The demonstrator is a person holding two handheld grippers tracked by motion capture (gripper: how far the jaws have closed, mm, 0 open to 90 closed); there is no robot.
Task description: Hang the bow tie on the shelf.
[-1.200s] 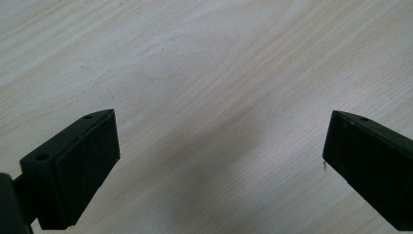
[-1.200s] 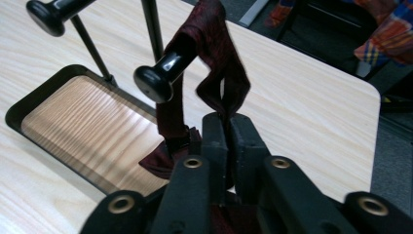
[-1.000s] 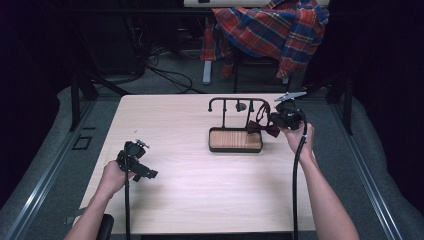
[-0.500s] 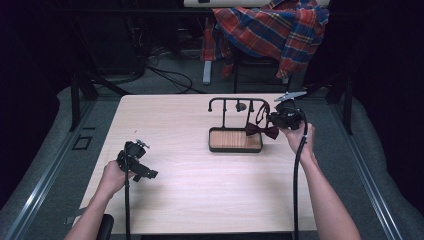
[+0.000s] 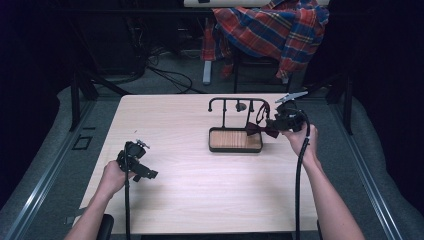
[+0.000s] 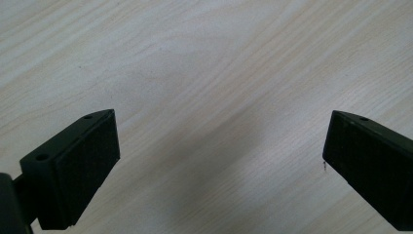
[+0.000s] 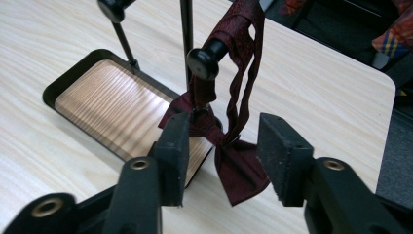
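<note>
A dark red bow tie (image 7: 238,168) hangs by its strap from a black knob (image 7: 202,62) of a small rack (image 5: 239,102), which stands on a wooden tray base (image 7: 104,97). In the high view the bow tie (image 5: 261,129) dangles at the tray's right end. My right gripper (image 7: 221,129) sits around it. Its jaws have just been opening and stand apart on either side of the bow, which hangs loose between them. The right gripper (image 5: 274,124) points left at the rack. My left gripper (image 5: 144,171) hovers open over bare table near the left front, its jaws (image 6: 219,126) wide with nothing between them.
The light wooden table (image 5: 200,200) has rounded corners, and its right edge lies close behind the right hand. A plaid shirt (image 5: 270,30) is draped over a chair beyond the far edge. Cables (image 5: 170,75) lie on the grey floor there.
The right gripper's jaws have spread apart from the bow tie, which now hangs free on the rack. Both hands have stayed almost where they were.
</note>
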